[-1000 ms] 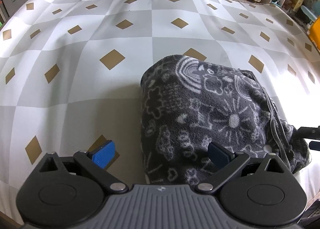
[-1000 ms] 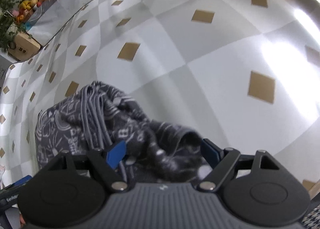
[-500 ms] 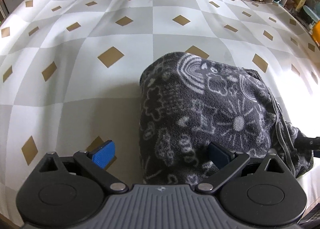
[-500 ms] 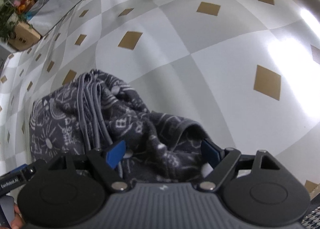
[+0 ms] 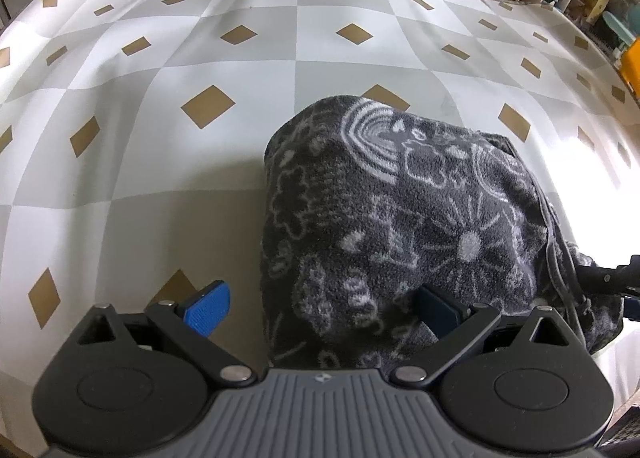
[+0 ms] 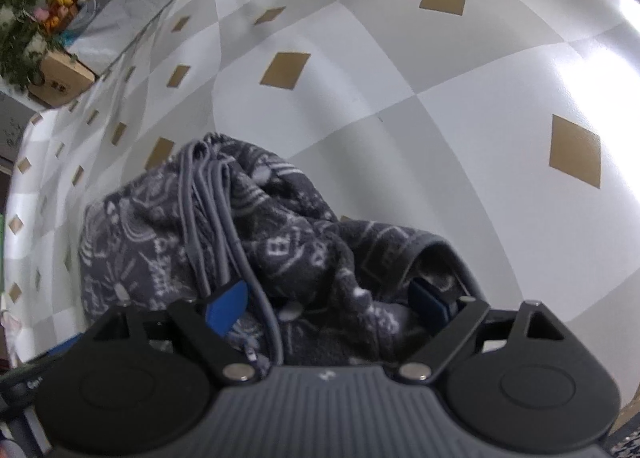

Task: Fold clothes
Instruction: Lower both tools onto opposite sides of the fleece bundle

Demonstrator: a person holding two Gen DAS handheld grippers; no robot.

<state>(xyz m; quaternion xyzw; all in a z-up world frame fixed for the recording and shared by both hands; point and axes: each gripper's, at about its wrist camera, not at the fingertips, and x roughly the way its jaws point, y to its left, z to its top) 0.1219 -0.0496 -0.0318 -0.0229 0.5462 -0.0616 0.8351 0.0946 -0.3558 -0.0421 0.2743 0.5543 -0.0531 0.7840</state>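
- A dark grey fleece garment (image 5: pixel 400 217) with a pale doodle print lies bundled near the front edge of the counter (image 5: pixel 200 57), which wears a checked cloth.
- The left gripper (image 5: pixel 322 304) stands wide; one blue finger (image 5: pixel 208 308) hangs beside the fleece, the other rests on it.
- The right gripper (image 6: pixel 328 308) is opening wide, with the garment's folds and drawcords (image 6: pixel 216 217) loose between its fingers.

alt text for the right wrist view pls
A dark grey patterned fleece garment, folded into a bundle with grey drawstrings trailing over it, lies on a grey-and-white checked table cover. The right gripper straddles its near edge, jaws opening, blue pads either side of the cloth.
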